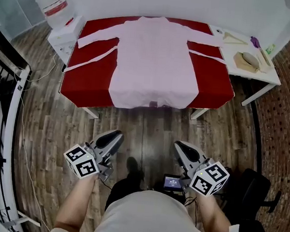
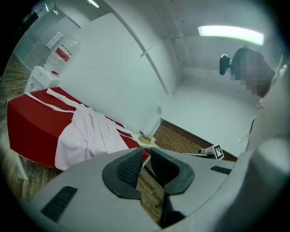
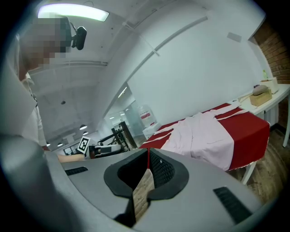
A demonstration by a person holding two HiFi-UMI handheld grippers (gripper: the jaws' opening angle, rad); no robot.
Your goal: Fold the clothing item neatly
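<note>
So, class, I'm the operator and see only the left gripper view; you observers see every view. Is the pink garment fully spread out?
Observer: Yes. The head view shows the pink garment flat on the red table, both sleeves stretched sideways.
Operator: What about the right gripper?
Observer: The right gripper is shut and empty, short of the table.
Operator: Anything at the person's right side?
Observer: A black chair stands on the floor there.

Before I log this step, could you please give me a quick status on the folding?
Left gripper barely ajar, right gripper shut, both empty, short of table. Pink garment flat, unfolded. Ties trail each side.
</note>
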